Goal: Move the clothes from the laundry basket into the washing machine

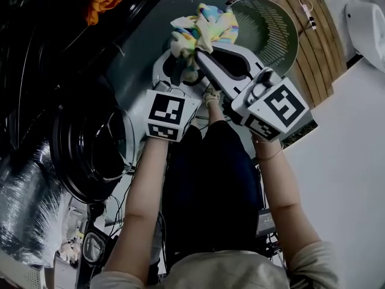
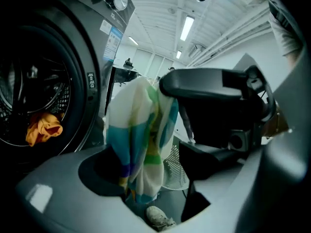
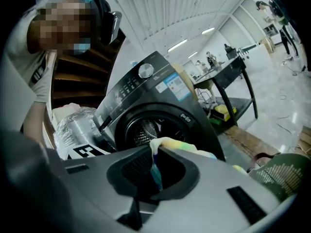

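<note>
The cloth (image 1: 204,29), judged soft, light and floppy, is clamped at a bunched fold by the right tongs (image 1: 201,56) just in front of the washing machine (image 3: 146,89), while the left tongs (image 1: 180,65) are seen apart.

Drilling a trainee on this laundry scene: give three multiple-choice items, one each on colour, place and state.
1. The laundry basket is which colour? A red; B green; C white.
2. Where is the orange garment? A in the washing machine drum; B in the basket; C nowhere in view.
3. The right gripper is: A open, empty; B shut on the multicoloured cloth; C out of view.
Key: B, its slatted wall is green; A, it lies inside the drum; B, its jaws pinch the cloth.
</note>
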### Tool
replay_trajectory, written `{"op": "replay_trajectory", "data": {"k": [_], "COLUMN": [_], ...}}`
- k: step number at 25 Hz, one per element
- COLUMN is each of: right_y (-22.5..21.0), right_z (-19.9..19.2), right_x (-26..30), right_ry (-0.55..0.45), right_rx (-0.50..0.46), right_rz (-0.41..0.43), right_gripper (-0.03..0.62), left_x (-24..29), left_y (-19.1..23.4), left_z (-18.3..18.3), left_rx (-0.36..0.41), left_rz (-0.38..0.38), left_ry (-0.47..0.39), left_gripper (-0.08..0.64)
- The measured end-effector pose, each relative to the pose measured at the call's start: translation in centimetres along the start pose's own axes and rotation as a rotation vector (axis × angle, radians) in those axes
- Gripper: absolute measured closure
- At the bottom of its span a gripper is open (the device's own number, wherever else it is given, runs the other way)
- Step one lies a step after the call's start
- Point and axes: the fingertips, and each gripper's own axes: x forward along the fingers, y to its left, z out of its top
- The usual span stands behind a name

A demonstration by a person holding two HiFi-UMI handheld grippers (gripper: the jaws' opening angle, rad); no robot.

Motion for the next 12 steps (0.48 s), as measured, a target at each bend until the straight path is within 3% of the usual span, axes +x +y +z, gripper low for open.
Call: {"op": "replay_trajectory", "data": {"k": [7,9,12], "right_y": [2.5,2.3,1.6], "right_z": [-1.9,-2.4,-3.1], "right_x": [2.1,2.3,2.4], "right_ry": [0.043,0.044,0.057], "right_rx": [-0.008,0.003,0.014], "right_rz": [0.064,0.056,0.042], "right_gripper": [0.555,0.555,0.555], "left_x": [0.4,0.2,0.3], "left_y": [4.3,5.1,5.8], "left_z": [-0.5,-0.7,-1.3], "left_rx": [-0.1,-0.114,-0.141], "left_rz": [0.138,0.159,0.171], "left_ry": [-0.059,-0.077,-0.097], "left_gripper": [0.227,0.338,0.42]}}
